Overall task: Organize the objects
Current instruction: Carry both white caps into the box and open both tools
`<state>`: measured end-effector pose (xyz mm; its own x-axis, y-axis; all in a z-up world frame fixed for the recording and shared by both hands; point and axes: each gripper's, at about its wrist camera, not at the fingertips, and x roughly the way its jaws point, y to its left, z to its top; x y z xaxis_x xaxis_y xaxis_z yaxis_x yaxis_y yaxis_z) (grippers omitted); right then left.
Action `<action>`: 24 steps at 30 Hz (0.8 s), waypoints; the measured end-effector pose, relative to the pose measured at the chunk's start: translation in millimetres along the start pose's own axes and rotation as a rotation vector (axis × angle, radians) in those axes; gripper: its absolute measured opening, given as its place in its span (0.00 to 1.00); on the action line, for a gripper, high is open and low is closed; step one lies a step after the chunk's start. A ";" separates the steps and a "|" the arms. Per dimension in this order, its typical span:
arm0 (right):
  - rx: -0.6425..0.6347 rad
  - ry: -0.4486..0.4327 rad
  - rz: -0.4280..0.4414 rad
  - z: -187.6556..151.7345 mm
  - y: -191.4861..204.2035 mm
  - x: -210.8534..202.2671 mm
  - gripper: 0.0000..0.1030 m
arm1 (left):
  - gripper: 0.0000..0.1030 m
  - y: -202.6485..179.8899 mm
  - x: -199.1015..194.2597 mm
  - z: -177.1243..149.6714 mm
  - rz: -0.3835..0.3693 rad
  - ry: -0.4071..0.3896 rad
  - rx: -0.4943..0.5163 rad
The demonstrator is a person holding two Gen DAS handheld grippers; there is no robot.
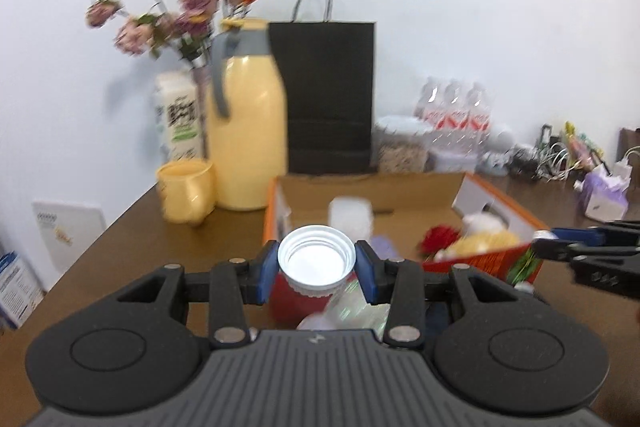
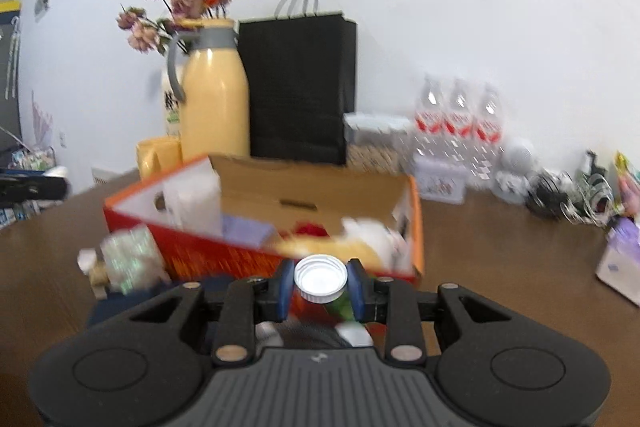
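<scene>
The left claw point(image 1: 316, 263) is clamped on a white-capped red jar point(image 1: 314, 273), held above the brown bench point(image 1: 132, 239) at the near edge of the orange cardboard box point(image 1: 486, 259). The right claw point(image 2: 320, 285) grips a smaller white-capped bottle point(image 2: 321, 278), also just before that box.

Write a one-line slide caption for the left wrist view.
Left gripper grips a white-capped red bottle before an orange cardboard box on a brown table.
</scene>
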<state>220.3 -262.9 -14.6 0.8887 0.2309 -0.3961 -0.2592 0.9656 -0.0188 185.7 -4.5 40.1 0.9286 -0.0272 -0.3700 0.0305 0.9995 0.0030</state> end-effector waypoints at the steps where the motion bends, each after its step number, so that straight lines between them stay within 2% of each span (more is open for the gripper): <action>1: 0.002 -0.011 0.006 5.6 4.2 3.9 0.26 | 0.40 -5.4 5.9 5.6 -0.012 -0.009 0.004; 8: 0.025 -0.053 0.002 37.7 23.1 41.7 0.26 | 0.40 -38.3 52.3 33.3 -0.075 -0.033 0.007; 13: 0.038 -0.053 -0.034 52.6 20.5 77.0 0.26 | 0.40 -53.4 94.6 46.2 -0.070 -0.031 0.001; 15: 0.070 -0.057 -0.052 50.0 14.5 87.0 0.26 | 0.40 -55.1 109.0 46.3 -0.060 -0.029 -0.020; 18: 0.091 -0.032 -0.054 41.8 6.7 95.2 0.26 | 0.40 -61.4 123.0 40.6 -0.071 0.001 0.002; 24: 0.074 -0.013 -0.057 34.5 9.5 97.2 0.26 | 0.40 -65.5 124.8 30.7 -0.064 0.004 0.041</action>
<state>317.3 -227.2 -21.6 0.9062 0.1766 -0.3843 -0.1802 0.9833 0.0270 311.0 -73.8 22.3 0.9229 -0.0908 -0.3741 0.1049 0.9943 0.0174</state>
